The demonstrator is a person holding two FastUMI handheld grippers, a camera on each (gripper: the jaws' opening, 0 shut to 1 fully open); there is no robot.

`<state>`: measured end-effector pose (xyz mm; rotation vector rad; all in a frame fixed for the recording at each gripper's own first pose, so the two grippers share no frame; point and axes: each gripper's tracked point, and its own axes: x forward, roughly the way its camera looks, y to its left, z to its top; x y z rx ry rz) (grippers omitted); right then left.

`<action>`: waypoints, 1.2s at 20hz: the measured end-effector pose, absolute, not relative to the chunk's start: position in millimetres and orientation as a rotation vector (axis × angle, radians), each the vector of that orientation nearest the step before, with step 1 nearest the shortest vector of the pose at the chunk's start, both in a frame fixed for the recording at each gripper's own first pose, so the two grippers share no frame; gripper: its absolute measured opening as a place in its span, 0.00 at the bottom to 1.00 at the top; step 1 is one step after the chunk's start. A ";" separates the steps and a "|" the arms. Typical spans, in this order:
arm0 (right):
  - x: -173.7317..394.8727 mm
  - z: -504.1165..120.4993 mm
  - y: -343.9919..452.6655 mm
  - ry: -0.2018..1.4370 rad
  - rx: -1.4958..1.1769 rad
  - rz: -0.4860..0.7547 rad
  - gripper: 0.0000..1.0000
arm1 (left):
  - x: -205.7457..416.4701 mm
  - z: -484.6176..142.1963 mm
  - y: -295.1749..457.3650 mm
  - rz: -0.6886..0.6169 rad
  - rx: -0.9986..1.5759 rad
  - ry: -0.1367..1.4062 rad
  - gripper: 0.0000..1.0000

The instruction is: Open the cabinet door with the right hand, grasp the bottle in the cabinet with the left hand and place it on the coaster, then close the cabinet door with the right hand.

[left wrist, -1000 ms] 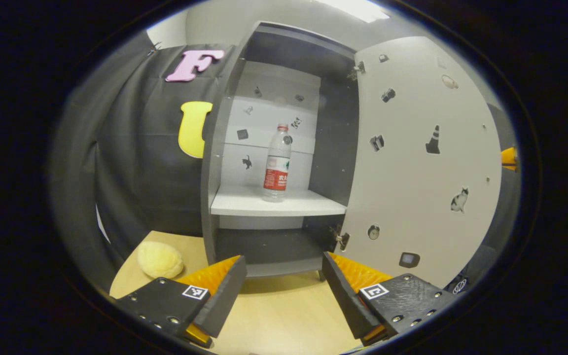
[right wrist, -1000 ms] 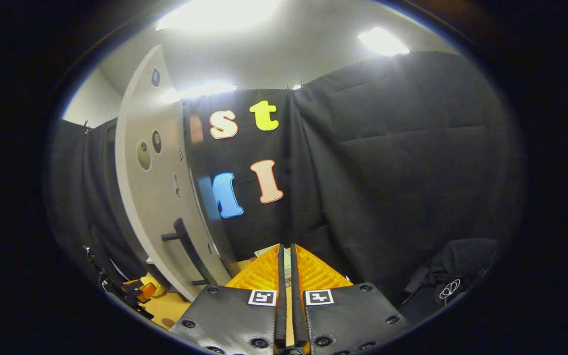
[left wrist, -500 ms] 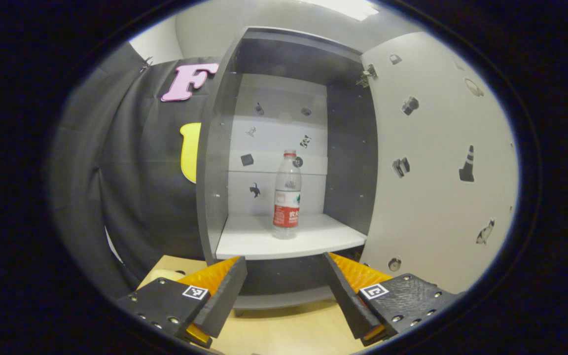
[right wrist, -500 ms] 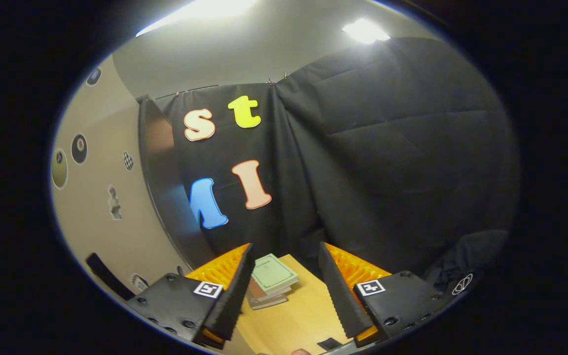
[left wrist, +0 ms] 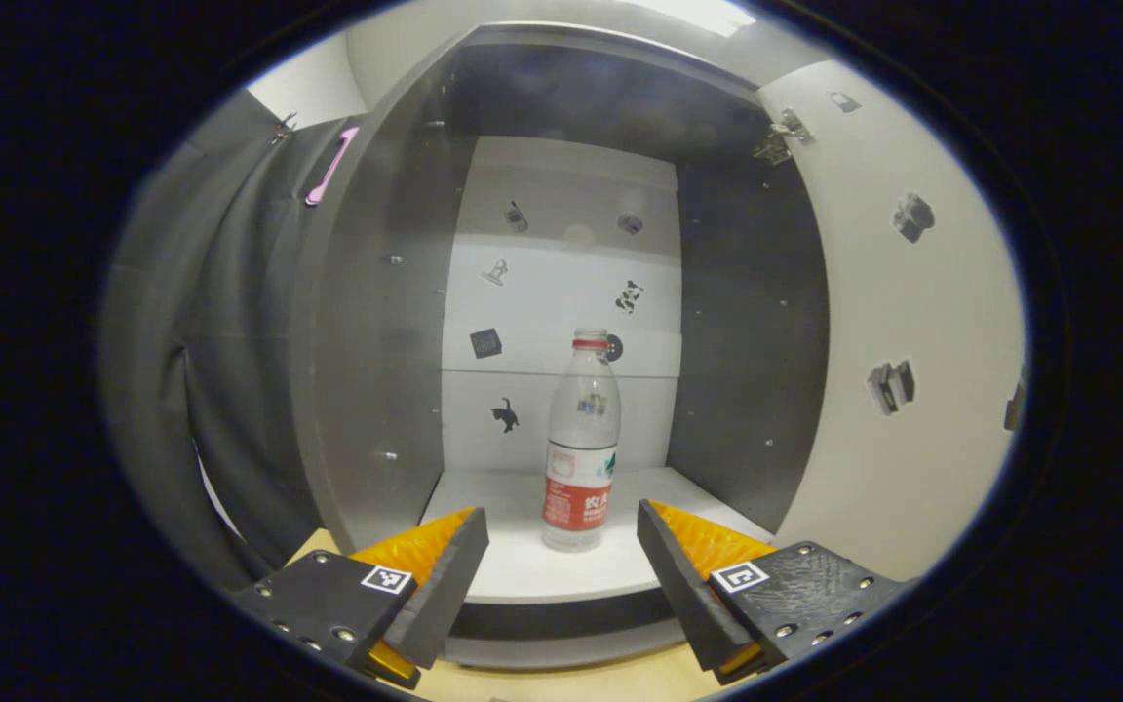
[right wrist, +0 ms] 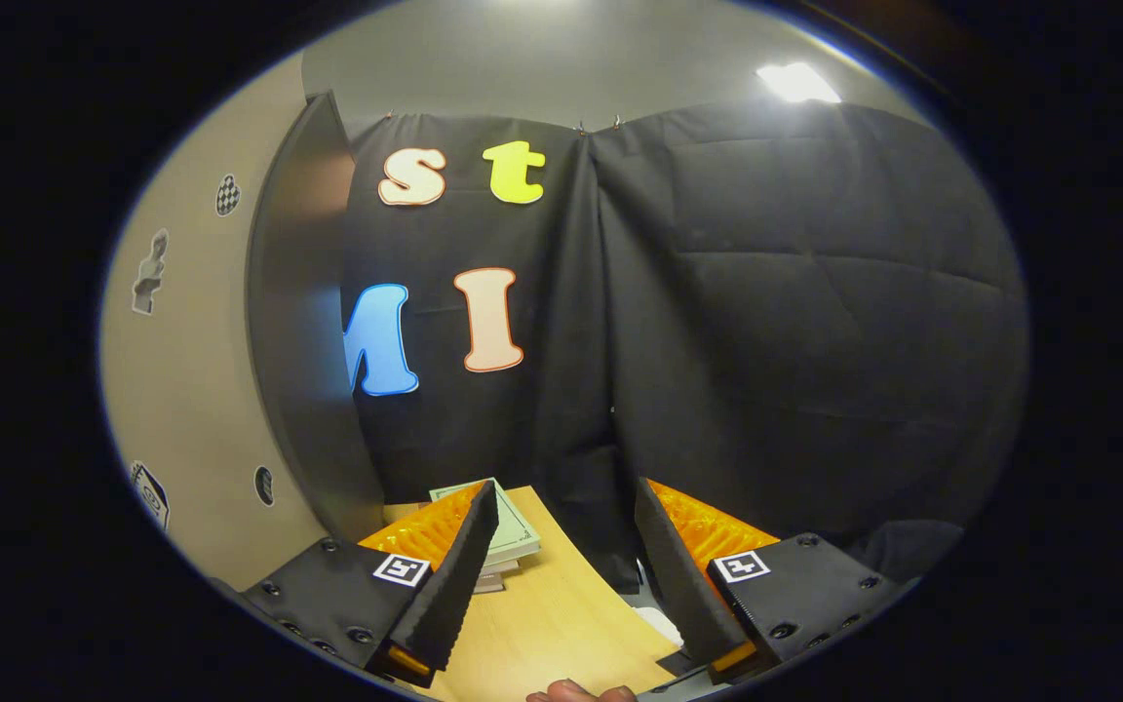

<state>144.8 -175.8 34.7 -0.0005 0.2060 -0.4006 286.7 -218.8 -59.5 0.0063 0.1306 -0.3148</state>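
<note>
In the left gripper view a clear plastic bottle with a red cap and red label stands upright on the white shelf of the open cabinet. My left gripper is open just in front of the shelf edge, and the bottle stands beyond the gap between its fingers, apart from both. The cabinet door is swung wide to the right. In the right gripper view my right gripper is open with nothing between its fingers, beside the outer face of the door.
A small stack of books lies on the wooden table near the black cloth wall. A fingertip shows at the bottom edge of the right gripper view. Stickers dot the cabinet's back panel and the door.
My left gripper has risen and moved toward the shelf, so the bottle looks larger and closer. My right gripper went from shut to open and has moved off the door handle.
</note>
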 end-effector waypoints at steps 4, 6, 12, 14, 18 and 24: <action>146.9 22.0 -185.0 0.243 0.059 -0.419 0.83 | 321.7 -51.6 -238.8 -0.350 -0.012 0.091 0.96; 146.1 20.0 -194.4 0.242 0.064 -0.445 0.90 | 338.4 -51.8 -244.1 -0.357 -0.021 0.080 0.96; 146.5 15.4 -211.2 0.246 0.090 -0.492 0.90 | 371.3 -68.8 -259.7 -0.406 -0.052 0.114 0.95; 150.5 13.1 -213.1 0.250 0.098 -0.498 0.90 | 382.5 -74.4 -263.5 -0.413 -0.052 0.123 0.95; 159.3 7.7 -215.0 0.268 0.086 -0.501 0.90 | 399.3 -80.6 -271.2 -0.418 0.017 0.120 0.95; 167.9 0.4 -216.7 0.292 0.079 -0.506 0.90 | 407.8 -86.1 -280.8 -0.441 0.042 0.123 0.96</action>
